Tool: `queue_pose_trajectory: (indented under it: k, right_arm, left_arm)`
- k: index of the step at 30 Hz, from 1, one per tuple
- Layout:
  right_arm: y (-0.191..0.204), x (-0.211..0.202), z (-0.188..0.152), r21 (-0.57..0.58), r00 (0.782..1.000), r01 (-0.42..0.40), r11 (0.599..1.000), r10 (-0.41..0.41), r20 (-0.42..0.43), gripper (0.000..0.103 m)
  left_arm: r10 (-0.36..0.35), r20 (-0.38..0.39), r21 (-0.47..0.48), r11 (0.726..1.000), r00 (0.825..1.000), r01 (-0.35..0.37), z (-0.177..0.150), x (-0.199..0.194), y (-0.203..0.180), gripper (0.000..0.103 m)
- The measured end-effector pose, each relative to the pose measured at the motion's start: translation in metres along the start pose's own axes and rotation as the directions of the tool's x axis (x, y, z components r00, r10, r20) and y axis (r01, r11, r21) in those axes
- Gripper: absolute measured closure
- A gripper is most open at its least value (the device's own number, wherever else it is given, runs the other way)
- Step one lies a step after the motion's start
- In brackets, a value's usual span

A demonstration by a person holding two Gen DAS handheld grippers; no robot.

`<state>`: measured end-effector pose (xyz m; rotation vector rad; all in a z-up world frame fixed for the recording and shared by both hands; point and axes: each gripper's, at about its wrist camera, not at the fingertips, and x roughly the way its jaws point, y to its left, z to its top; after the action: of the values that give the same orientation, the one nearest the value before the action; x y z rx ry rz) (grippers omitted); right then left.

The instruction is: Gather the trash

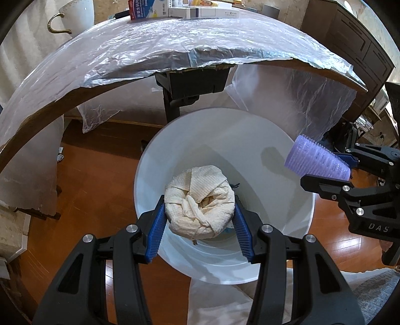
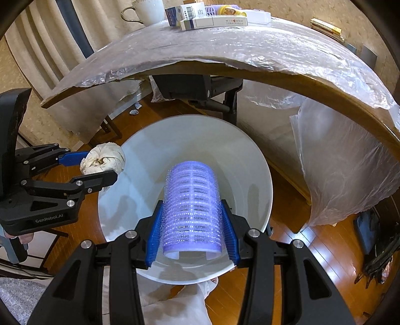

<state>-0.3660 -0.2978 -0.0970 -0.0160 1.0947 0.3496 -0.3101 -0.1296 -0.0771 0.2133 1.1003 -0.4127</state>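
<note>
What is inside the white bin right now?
The white bin shows only bare inner wall; its bottom is hidden behind the purple hair roller and, in the other view, the crumpled paper towel.

White letters reading "DAS" stand on the black body of the right tool (image 1: 322, 172), seen at the right edge of the left wrist view; the rest of the word is cut off by the frame. In the right wrist view, "GenRobot.AI" is printed in pale letters on the black body of the left tool (image 2: 100, 166). On the plastic-covered counter (image 1: 175, 50), a red and blue cardboard medicine box (image 1: 140, 10) carries white Chinese characters and small numbers, too small to read surely. A white and blue cardboard box (image 2: 185, 13) shows a barcode, its digits unreadable.
</note>
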Motion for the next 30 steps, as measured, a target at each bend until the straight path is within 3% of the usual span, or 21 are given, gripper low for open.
queue_pose_trajectory:
  k: [30]
  right_arm:
    - [-0.001, 0.03, 0.01, 0.008, 0.999, 0.035, 0.999, -0.035, -0.03, 0.06]
  left_arm:
    - [0.005, -0.023, 0.038, 0.999, 1.0, -0.004, 0.015, 0.023, 0.002, 0.052]
